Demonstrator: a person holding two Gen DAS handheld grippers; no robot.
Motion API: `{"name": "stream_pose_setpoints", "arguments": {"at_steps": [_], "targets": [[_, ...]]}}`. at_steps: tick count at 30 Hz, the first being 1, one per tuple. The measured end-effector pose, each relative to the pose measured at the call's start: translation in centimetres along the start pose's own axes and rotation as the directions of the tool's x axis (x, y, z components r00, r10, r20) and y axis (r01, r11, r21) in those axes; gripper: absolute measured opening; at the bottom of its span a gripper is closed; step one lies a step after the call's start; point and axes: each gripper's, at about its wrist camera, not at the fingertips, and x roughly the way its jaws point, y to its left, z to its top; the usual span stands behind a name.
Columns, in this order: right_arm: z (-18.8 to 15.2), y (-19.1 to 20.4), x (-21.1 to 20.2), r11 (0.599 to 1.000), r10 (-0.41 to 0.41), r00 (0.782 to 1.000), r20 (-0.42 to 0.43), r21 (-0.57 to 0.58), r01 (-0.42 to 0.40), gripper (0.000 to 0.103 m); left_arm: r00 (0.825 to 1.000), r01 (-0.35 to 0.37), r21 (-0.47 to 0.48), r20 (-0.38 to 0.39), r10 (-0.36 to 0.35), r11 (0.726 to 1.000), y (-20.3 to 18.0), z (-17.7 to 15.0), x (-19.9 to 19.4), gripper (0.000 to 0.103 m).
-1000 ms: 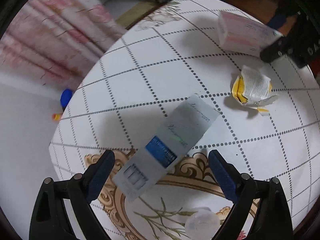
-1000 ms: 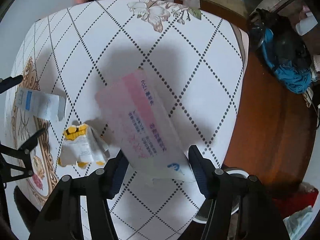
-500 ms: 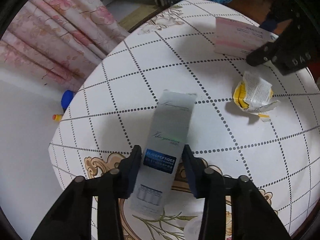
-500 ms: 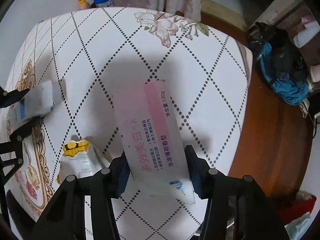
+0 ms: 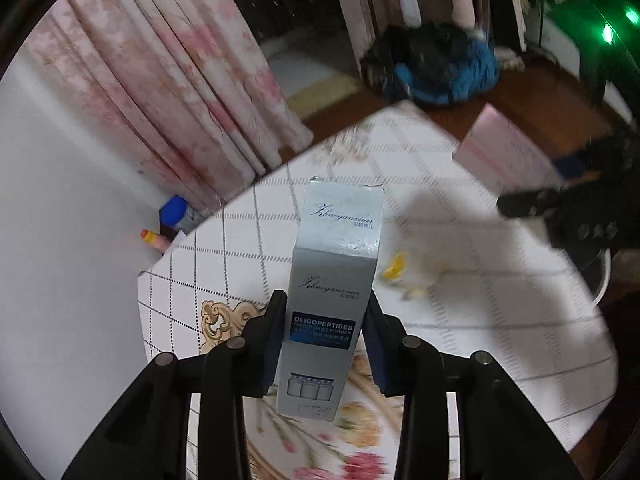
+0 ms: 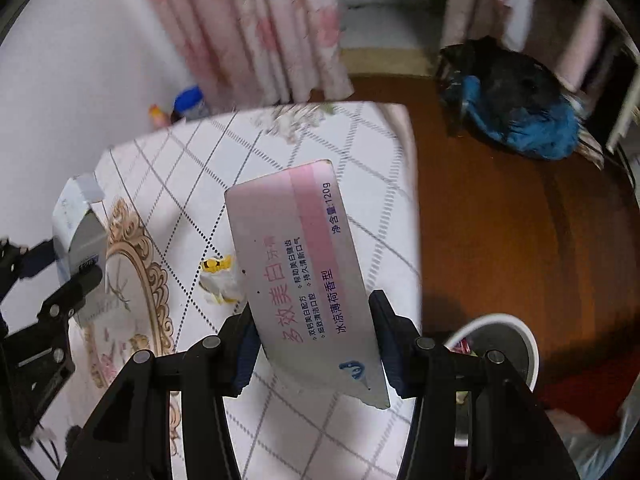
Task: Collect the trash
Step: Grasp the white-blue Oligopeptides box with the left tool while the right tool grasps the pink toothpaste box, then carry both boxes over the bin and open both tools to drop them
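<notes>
Left wrist view first: the left tongs (image 5: 325,340) are clamped on a tall grey box (image 5: 334,292) with a blue "OLIGOPEPTIDES" label, pinching it from both sides around its lower half. The box is raised off the table (image 5: 500,320), pointing away from the camera and roughly in line with the tongs. Underneath is the white dotted-grid cloth with a gold floral pattern near the edge. A crumpled yellow-and-white wrapper (image 5: 400,270) lies on the table just past the box, pretty blurry here. Over on the right you can see a pink box (image 5: 508,156) held up in the air by the other black tool. Pink flowered curtains (image 5: 180,80) hang behind, and there's a blue-capped bottle (image 5: 178,214) on the floor by the wall.

Right wrist view: the right tongs (image 6: 314,344) are clamped on the pink box (image 6: 300,264), a flat toothpaste carton with Chinese print and "120g", also lifted clear of the table (image 6: 360,168) and tilted a bit left. The wrapper (image 6: 220,280) sits on the table just left of it. Far left, the grey box (image 6: 78,236) shows in the other tongs. Lower right, beside the table, there's a white-rimmed bin (image 6: 528,344) on the brown floor, partly hidden by the tool. A blue and black bundle (image 6: 520,112) lies further back.
</notes>
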Motion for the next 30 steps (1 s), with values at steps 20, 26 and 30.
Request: {"name": "stream_pose_setpoints", "arguments": {"at_steps": [20, 26, 30], "targets": [[-16.6, -27.3, -7.9, 0.911, -0.127, 0.992, 0.008, 0.397, 0.113, 0.053, 0.958, 0.288, -0.105, 0.023, -0.287, 0.952, -22.4, 6.3, -2.9, 0.033], [-18.7, -33.0, -2.7, 0.879, -0.102, 0.991, -0.085, 0.459, 0.13, 0.053, 0.921, 0.354, -0.162, -0.111, -0.374, 0.921, -28.1, 7.3, 3.8, 0.033], [-19.9, -35.6, 0.5, 0.861, -0.059, 0.989, -0.135, 0.495, 0.119, 0.053, 0.872, 0.405, -0.241, -0.189, -0.452, 0.882, -30.0, 8.0, 8.0, 0.033]]}}
